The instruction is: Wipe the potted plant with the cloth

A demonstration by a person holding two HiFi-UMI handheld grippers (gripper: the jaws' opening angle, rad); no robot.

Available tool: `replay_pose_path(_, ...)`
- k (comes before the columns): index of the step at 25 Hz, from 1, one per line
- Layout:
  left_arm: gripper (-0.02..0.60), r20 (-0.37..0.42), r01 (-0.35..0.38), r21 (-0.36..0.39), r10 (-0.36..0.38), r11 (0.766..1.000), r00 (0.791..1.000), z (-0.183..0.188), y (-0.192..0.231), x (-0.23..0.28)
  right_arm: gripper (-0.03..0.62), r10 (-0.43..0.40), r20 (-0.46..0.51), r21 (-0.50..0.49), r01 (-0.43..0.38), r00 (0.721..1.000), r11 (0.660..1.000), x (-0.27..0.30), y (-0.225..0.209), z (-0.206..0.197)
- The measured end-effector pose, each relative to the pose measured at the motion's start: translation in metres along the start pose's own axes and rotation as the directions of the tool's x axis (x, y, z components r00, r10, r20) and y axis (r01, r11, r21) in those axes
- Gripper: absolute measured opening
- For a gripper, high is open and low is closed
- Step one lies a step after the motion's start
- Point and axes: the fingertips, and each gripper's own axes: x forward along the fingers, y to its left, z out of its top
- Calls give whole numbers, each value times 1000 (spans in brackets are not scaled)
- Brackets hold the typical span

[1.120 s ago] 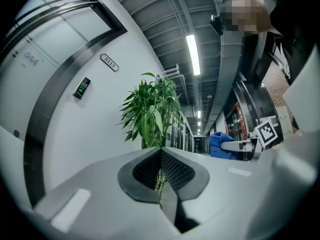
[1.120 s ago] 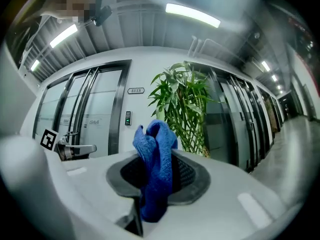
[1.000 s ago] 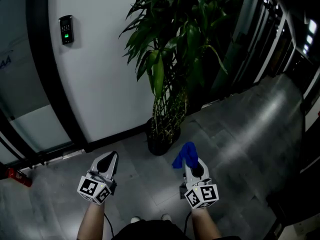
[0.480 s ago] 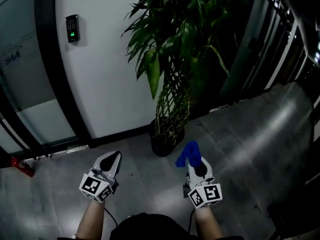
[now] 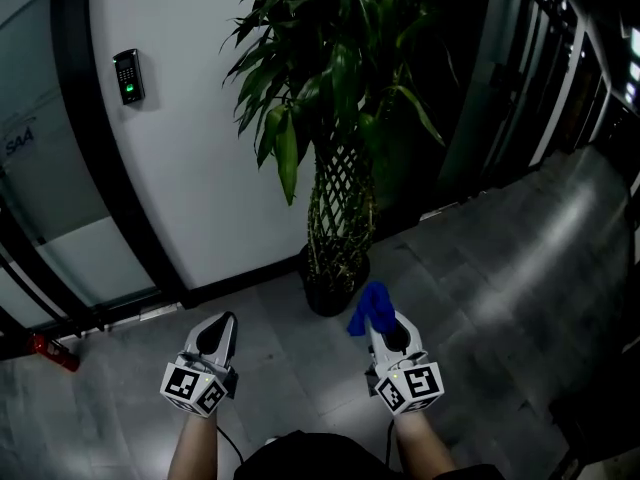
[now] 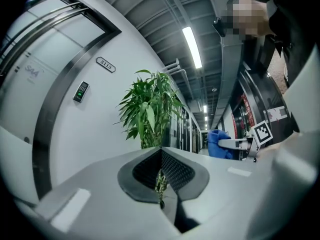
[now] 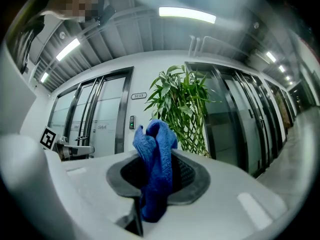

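Left tongs [image 5: 218,324] sat low on my left side, and I read the jaws as pressed together with nothing held, only a sliver of plant stem showing past the pads. Right tongs [image 5: 384,326] were clamped on the blue cloth [image 5: 370,306], which stood bunched up out of the jaws with its tail hanging down between them. Ahead of both, the potted plant [image 5: 335,118] stood on the grey floor [image 5: 500,268], its dark pot [image 5: 330,290] at the foot of the curved white wall [image 5: 200,158]. I saw cloth and leaves well apart, nothing touching. A card reader [image 5: 127,76] glowed green on that wall, left of the foliage.
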Motion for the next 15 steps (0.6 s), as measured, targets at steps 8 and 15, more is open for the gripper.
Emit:
replay_pose_path(8, 6, -24, -2, 2, 2, 1000, 1000, -5, 1, 3, 91, 20, -8, -27, -20, 1000, 999, 3, 0, 6)
replay_pose_path(15, 6, -20, 11, 12, -10, 1000, 1000, -3, 0, 5, 91, 17, -10, -33, -17, 1000, 999, 3, 3, 1)
